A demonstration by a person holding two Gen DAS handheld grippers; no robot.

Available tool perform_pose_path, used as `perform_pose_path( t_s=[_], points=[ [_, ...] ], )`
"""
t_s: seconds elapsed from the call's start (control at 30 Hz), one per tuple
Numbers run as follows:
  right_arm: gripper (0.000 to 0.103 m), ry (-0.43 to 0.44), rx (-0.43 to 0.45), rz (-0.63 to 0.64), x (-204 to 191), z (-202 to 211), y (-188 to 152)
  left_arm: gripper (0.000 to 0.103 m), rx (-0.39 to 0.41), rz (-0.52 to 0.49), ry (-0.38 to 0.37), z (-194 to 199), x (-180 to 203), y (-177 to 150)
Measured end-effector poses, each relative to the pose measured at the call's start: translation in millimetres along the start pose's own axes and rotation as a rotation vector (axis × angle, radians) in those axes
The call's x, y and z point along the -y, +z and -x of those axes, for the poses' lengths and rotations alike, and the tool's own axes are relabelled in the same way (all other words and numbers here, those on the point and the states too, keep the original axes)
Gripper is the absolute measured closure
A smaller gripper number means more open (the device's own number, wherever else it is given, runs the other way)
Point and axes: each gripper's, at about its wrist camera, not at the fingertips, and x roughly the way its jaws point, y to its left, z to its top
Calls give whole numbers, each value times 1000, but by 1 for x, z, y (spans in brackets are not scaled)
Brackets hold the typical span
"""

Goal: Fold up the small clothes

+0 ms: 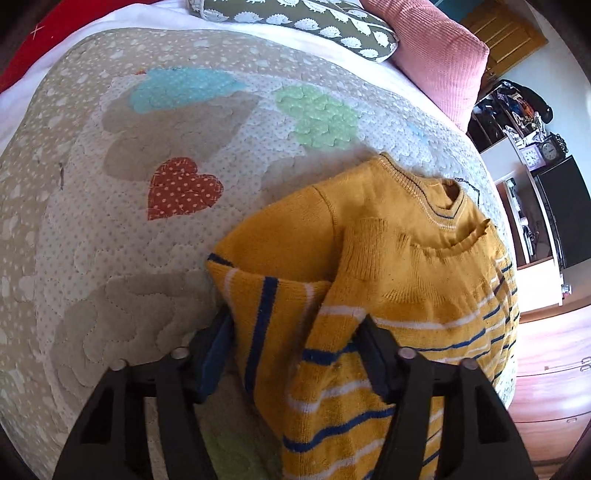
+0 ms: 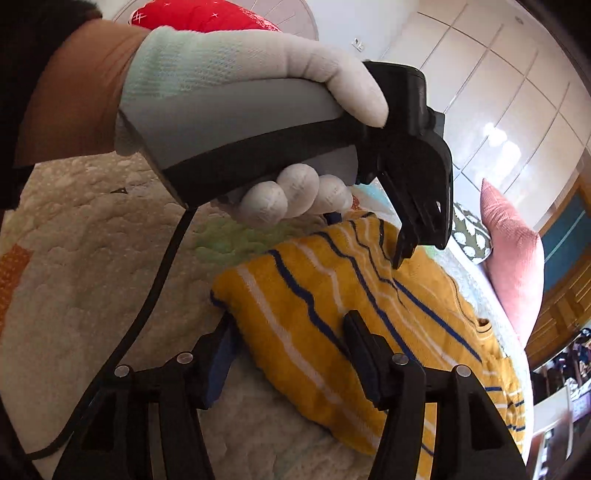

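A small mustard-yellow sweater point(image 1: 388, 258) with blue and white stripes lies partly folded on a quilted bedspread point(image 1: 147, 184), neck toward the pillows. In the left wrist view my left gripper point(image 1: 295, 321) is shut on a raised fold of the sweater's striped side, and the fabric fills the gap between its blue pads. The right wrist view shows a white-gloved hand point(image 2: 240, 62) holding that left gripper point(image 2: 406, 251), tips down on the sweater point(image 2: 314, 295). My right gripper point(image 2: 288, 325) straddles the near striped corner, jaws apart around the cloth.
A hedgehog-print pillow point(image 1: 303, 22) and a pink ribbed pillow point(image 1: 436, 55) lie at the bed's head. A red cushion point(image 2: 199, 14) sits behind the hand. A black cable point(image 2: 155, 288) hangs from the left gripper. Shelves with a clock point(image 1: 546, 151) stand past the bed's right edge.
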Motion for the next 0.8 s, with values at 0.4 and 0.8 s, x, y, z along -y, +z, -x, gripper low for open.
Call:
perform_pose_path(
  t_s=[0.4, 0.8],
  points=[
    [91, 2, 153, -310, 76, 65, -8, 87, 117, 8, -11, 55, 93, 3],
    [91, -4, 134, -956, 245, 130, -163, 84, 41, -308, 51, -43, 321, 10]
  ],
)
